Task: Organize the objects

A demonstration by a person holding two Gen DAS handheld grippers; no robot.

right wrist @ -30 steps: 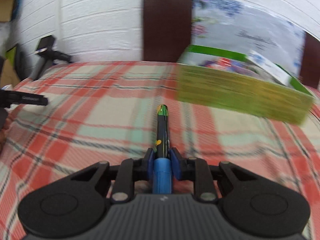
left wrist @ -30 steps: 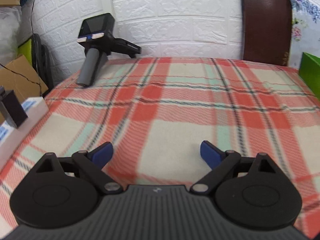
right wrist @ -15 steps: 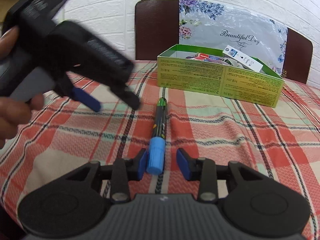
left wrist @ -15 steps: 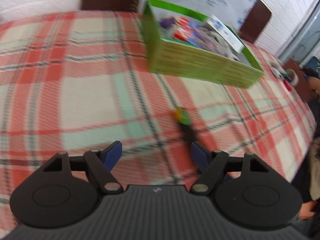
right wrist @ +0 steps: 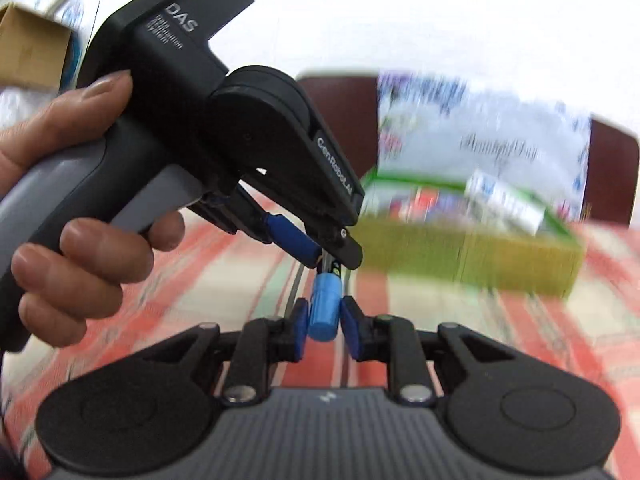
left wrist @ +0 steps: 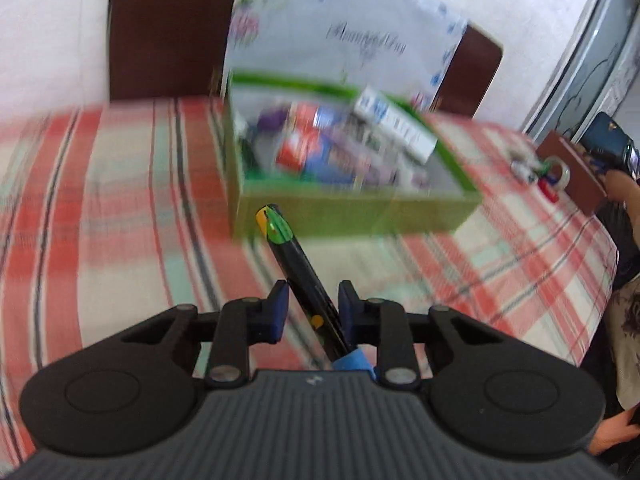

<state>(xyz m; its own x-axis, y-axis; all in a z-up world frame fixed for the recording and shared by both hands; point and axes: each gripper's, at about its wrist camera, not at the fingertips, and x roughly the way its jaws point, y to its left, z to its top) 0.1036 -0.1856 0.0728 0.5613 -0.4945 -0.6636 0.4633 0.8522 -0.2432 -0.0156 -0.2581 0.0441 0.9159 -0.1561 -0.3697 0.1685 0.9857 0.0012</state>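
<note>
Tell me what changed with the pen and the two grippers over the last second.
The left gripper swung across from the empty plaid cloth and brought its fingers around the black pen with the blue cap. The right gripper reclosed on the cap. The green cardboard box stayed put.

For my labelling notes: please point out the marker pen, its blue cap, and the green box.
marker pen (left wrist: 304, 276): left wrist view, on the black barrel.
blue cap (right wrist: 325, 306): right wrist view, on the cap's side.
green box (left wrist: 352, 214): left wrist view, on the front wall.
</note>
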